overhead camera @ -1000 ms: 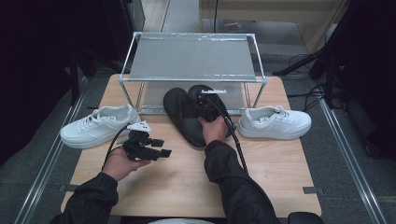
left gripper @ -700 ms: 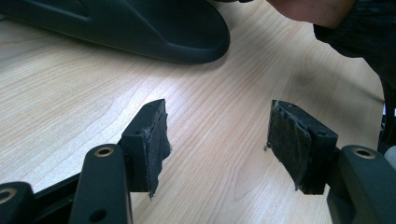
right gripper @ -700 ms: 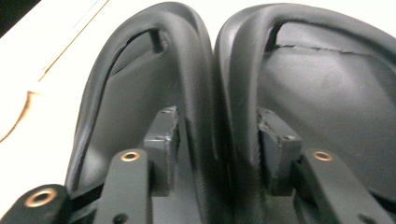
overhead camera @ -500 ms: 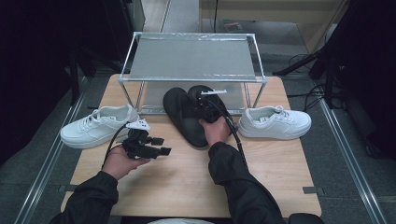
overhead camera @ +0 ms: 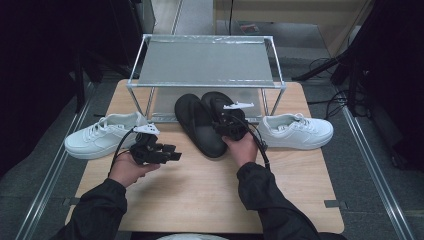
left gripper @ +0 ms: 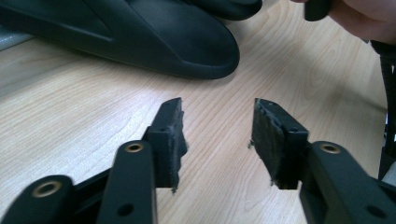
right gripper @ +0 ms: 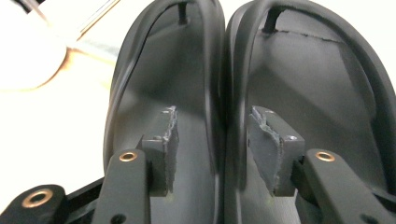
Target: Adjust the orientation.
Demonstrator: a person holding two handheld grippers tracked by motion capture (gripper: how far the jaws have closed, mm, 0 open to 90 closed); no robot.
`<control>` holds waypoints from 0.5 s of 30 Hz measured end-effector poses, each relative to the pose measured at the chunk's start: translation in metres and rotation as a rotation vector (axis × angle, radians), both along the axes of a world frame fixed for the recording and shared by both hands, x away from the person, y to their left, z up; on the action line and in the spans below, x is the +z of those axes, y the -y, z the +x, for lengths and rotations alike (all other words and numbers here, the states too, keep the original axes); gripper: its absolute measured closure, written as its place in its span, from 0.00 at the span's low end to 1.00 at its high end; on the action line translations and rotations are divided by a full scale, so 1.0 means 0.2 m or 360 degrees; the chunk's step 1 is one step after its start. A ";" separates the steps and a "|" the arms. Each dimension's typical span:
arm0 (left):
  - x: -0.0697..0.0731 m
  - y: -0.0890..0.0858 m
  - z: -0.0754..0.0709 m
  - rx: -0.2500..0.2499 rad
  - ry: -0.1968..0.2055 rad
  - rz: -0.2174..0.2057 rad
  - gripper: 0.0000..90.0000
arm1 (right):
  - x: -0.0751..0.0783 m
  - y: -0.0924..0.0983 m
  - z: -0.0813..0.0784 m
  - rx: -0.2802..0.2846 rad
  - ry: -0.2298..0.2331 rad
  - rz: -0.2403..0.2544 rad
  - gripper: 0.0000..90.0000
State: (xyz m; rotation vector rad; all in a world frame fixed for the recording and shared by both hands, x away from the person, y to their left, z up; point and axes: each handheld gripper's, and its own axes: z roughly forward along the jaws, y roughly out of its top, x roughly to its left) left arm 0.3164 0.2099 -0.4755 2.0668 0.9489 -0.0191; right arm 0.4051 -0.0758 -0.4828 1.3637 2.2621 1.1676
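Note:
Two black sandals lie side by side at the table's middle, the left sandal (overhead camera: pixel 197 127) and the right sandal (overhead camera: pixel 214 101), with their far ends under the rack. My right gripper (overhead camera: pixel 225 119) hovers over them. In the right gripper view it (right gripper: pixel 212 114) is open, astride the adjoining rims of the left sandal (right gripper: pixel 154 70) and right sandal (right gripper: pixel 322 84); its jaws have just been closing and the pads stand apart from the rims. My left gripper (overhead camera: pixel 175 154) points right above bare wood. Its jaws (left gripper: pixel 217 107) have just been closing on nothing, with a sandal's end (left gripper: pixel 154 37) ahead.
A metal rack (overhead camera: pixel 207 62) with a grey shelf stands at the table's back. A white sneaker (overhead camera: pixel 102 137) lies at the left and another white sneaker (overhead camera: pixel 297 131) at the right. Bare wooden tabletop (overhead camera: pixel 200 190) spreads toward the front edge.
My right hand has shifted slightly nearer the person and to the right over the sandals. The left hand has stayed where it was.

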 end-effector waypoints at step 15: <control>0.12 0.10 0.16 -0.0124 0.0025 0.0040 0.98 | 0.00 0.18 -0.29 0.0194 0.0037 0.0097 0.72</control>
